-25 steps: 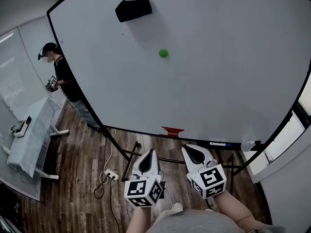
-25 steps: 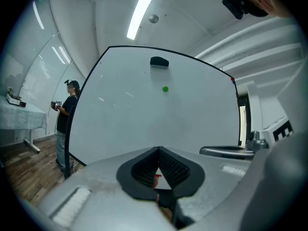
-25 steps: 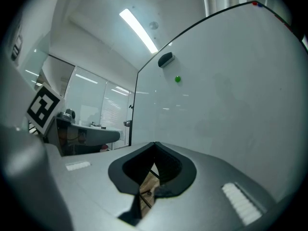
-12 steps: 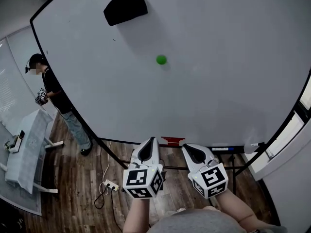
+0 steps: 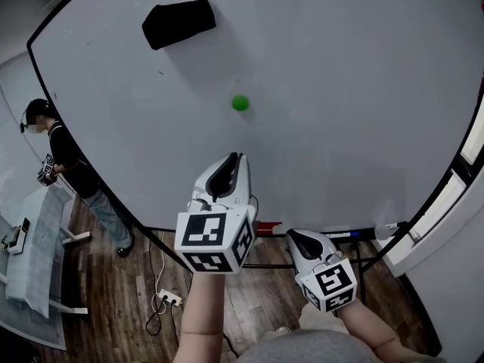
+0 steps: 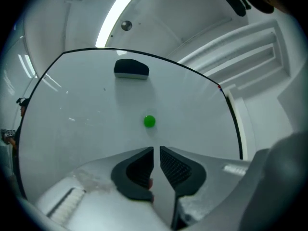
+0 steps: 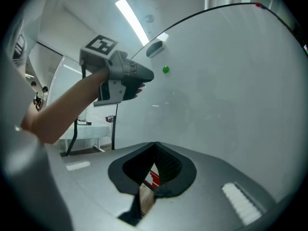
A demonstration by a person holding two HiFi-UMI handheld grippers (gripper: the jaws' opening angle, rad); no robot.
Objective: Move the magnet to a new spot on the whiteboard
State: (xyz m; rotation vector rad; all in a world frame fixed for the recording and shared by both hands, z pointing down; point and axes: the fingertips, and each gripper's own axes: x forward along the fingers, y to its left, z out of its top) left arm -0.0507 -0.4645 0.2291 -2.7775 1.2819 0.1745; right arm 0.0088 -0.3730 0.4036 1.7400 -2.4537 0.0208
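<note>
A small green magnet (image 5: 240,103) sticks to the big whiteboard (image 5: 340,89), near its middle. My left gripper (image 5: 236,157) is raised in front of the board, its tips just below the magnet and apart from it. In the left gripper view the magnet (image 6: 149,121) sits straight above the left gripper (image 6: 156,149). Its jaws have just been opening to a narrow slit, with nothing between them. My right gripper (image 5: 299,235) hangs low by the board's bottom edge, shut and empty. The right gripper view shows the right gripper (image 7: 155,144), the left gripper (image 7: 147,76) and the magnet (image 7: 165,70).
A black eraser (image 5: 179,23) clings to the board at upper left. A red item (image 5: 268,228) and a marker (image 5: 340,234) lie on the board's bottom ledge. A person (image 5: 60,157) stands at the left beside a white table (image 5: 34,255). A power strip (image 5: 170,299) lies on the wooden floor.
My left gripper has risen from beside the right one to just under the magnet. The right gripper has stayed low. The person at the left has drifted further left in view.
</note>
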